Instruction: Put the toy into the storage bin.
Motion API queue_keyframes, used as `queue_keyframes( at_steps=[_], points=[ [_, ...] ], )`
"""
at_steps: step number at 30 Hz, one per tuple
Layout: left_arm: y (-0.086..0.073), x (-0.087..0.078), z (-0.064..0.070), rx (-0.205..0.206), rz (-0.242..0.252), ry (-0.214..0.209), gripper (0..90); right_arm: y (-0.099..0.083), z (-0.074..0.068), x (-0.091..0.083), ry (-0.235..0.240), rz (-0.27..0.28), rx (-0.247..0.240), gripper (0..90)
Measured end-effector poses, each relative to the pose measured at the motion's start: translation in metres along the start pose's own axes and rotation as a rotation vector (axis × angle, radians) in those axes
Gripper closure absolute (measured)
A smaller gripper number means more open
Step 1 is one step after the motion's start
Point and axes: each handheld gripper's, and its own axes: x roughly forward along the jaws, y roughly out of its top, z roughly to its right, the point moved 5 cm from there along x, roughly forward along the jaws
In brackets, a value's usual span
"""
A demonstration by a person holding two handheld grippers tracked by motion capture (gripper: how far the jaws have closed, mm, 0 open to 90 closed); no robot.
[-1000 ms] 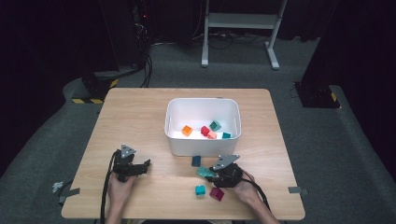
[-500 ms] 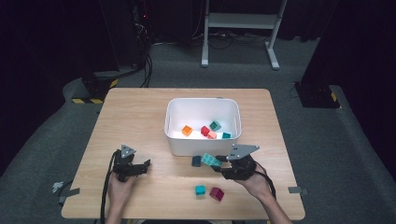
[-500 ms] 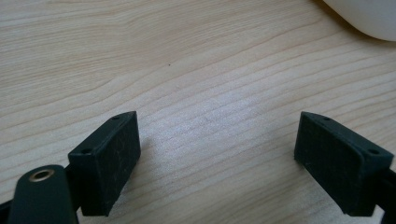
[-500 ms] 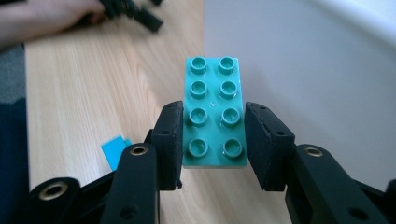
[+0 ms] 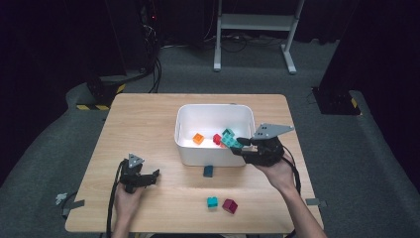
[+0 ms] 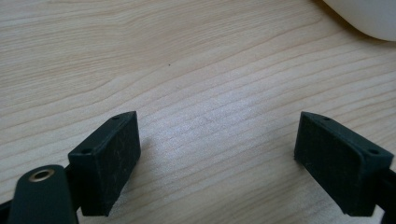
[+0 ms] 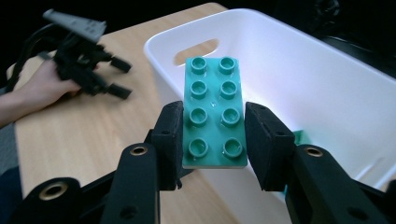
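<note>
My right gripper point(image 5: 236, 142) is shut on a flat teal eight-stud brick point(image 5: 230, 140), held over the front right rim of the white bin point(image 5: 213, 110). In the right gripper view the brick point(image 7: 214, 112) sits studs-up between the pads, with the bin point(image 7: 289, 70) just beyond. Inside the bin lie an orange brick point(image 5: 198, 139), a red brick point(image 5: 217, 139) and a teal one point(image 5: 228, 132). My left gripper point(image 5: 151, 176) rests open on the table at the front left; its jaws stand wide apart over bare wood point(image 6: 219, 154).
Three loose bricks lie on the wooden table point(image 5: 148, 124): a dark blue-green one point(image 5: 208, 171) in front of the bin, a teal one point(image 5: 212, 202) and a maroon one point(image 5: 229, 206) near the front edge. A corner of the bin point(image 6: 369, 18) shows in the left gripper view.
My right gripper has risen from the table near the front bricks and moved back and right to the bin's rim, carrying the teal brick. The left gripper has stayed put.
</note>
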Motion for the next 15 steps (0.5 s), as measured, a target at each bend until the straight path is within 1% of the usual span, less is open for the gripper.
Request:
queue_keyframes(
  at_steps=[2, 3, 7, 13, 15],
  points=[
    [0.0, 0.0, 0.0, 0.0, 0.0, 0.0, 14.4, 0.006, 0.01, 0.001, -0.015, 0.003, 0.029, 59.1],
    [0.0, 0.0, 0.0, 0.0, 0.0, 0.0, 14.4, 0.01, 0.017, 0.002, -0.026, 0.002, 0.053, 59.0],
    [0.0, 0.0, 0.0, 0.0, 0.0, 0.0, 14.5, 0.016, 0.033, 0.008, -0.062, -0.017, 0.099, 59.0],
    [0.0, 0.0, 0.0, 0.0, 0.0, 0.0, 14.4, 0.014, 0.05, 0.025, -0.092, -0.061, 0.153, 59.0],
    [0.0, 0.0, 0.0, 0.0, 0.0, 0.0, 14.4, 0.011, 0.055, 0.031, -0.105, -0.083, 0.159, 59.0]
  ],
)
